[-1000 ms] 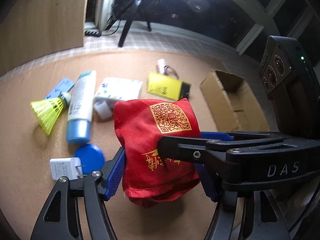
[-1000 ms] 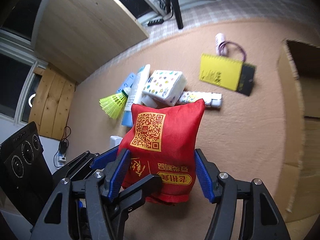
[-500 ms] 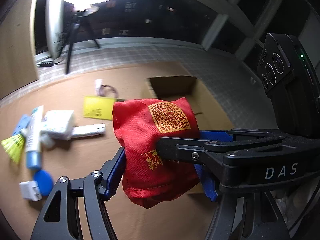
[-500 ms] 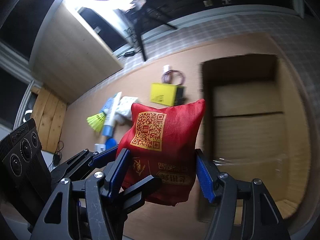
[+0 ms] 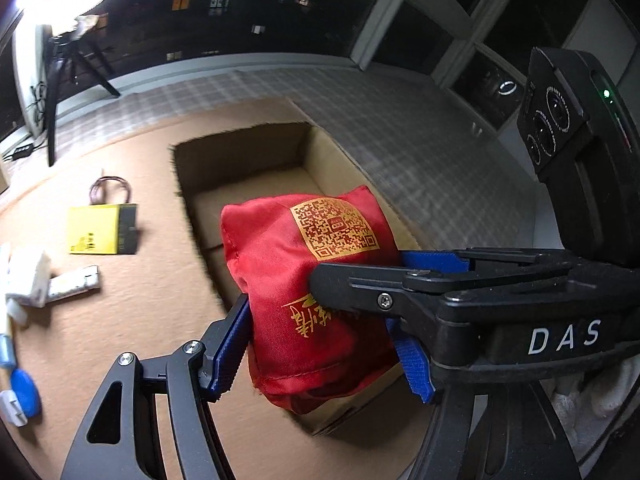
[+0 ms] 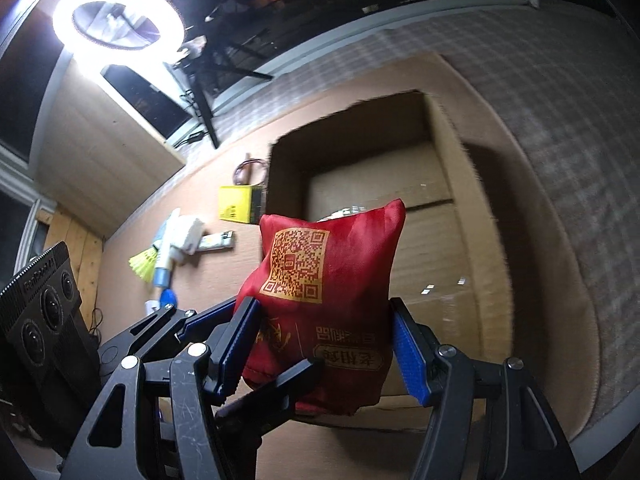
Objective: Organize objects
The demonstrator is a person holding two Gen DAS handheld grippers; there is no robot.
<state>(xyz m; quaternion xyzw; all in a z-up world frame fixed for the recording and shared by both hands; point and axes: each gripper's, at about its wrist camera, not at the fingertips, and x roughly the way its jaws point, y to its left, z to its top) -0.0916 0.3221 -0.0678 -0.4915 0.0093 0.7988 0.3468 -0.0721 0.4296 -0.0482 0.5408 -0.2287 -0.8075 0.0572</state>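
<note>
A: Starting with the left wrist view: the left claw (image 5: 324,344) is clamped on the red pouch (image 5: 316,288), one blue pad (image 5: 226,354) pressed into each side. The right claw's black finger crosses in front and pins the same pouch.

B: Why both claws on one small bag?

A: My guess is that it's soft and slumps; pinching it from two directions keeps it from sagging or slipping. The pouch hangs over the open cardboard box (image 5: 240,156), clear of the box floor.

B: And the other things?

A: A yellow booklet (image 5: 98,230) lies on the carpet beside the box's left wall, a cord loop just beyond it. White packets sit farther from the box on that side.

B: Now the right wrist view.

A: The right claw (image 6: 324,354) grips the pouch low down, pads tight against both edges, code patch up. The box (image 6: 460,208) fills the space behind it, so the pouch looks positioned for dropping in. A shuttlecock (image 6: 143,263) and tube (image 6: 163,256) wait well left of the box, presumably next.
</note>
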